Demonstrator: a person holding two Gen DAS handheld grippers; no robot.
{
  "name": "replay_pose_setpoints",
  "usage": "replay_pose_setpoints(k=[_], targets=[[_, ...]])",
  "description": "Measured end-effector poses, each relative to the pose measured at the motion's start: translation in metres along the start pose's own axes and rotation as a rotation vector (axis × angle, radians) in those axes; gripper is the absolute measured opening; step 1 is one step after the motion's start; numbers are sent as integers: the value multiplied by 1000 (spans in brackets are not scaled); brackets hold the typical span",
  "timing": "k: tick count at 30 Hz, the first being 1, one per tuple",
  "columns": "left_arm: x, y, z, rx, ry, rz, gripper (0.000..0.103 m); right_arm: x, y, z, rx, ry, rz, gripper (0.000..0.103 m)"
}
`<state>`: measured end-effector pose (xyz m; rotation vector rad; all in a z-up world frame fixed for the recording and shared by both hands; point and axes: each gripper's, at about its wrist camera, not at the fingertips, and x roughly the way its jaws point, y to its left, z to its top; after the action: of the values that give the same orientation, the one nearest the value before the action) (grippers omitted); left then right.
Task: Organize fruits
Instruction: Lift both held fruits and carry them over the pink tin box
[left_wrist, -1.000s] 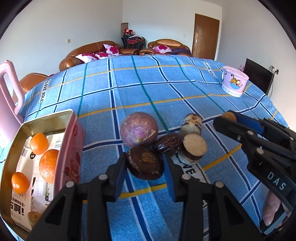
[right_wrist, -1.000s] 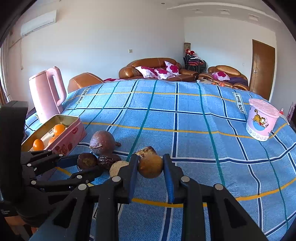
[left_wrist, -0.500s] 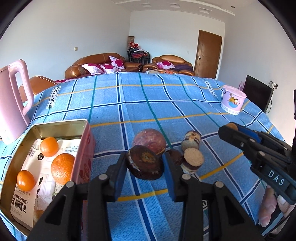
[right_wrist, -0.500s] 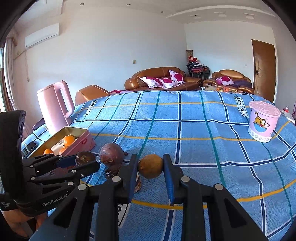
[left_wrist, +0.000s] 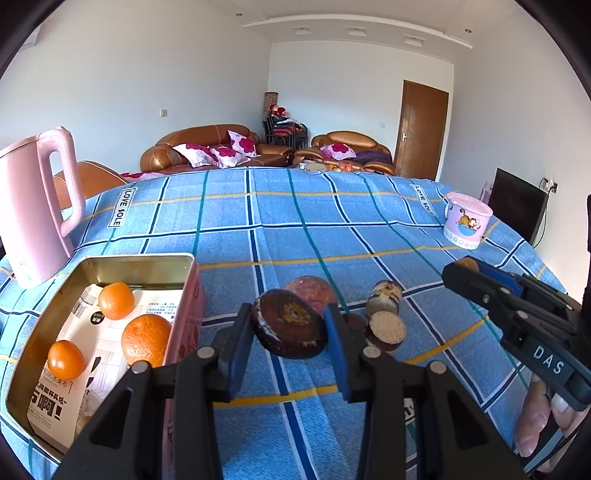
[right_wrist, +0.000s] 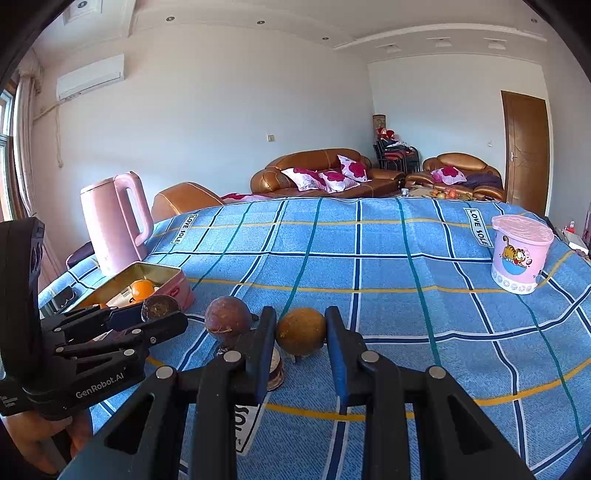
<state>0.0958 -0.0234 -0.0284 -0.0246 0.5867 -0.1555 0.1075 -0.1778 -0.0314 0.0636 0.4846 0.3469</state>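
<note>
Both jaws are clamped: the left gripper holds a dark wrinkled passion fruit, the right gripper a brown round fruit. Both fruits hang clear of the cloth. The tin of oranges sits at nine o'clock; the left should carry level and release low.

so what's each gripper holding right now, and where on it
Left gripper: the dark brown fruit, pinched across its sides. Right gripper: the tan round fruit, also by its sides.

Both views bright, daylit, sharp, no motion blur. Window at far left is the source. Heavy fisheye bending, black vignette corners. Soft shadows on the tablecloth.
</note>
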Motion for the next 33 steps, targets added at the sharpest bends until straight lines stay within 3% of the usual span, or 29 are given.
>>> replay_pose_setpoints(k=[33], targets=[[-21,3,-2,-14,-105,39,40,-17,7,-1,-47,-89,0,29]])
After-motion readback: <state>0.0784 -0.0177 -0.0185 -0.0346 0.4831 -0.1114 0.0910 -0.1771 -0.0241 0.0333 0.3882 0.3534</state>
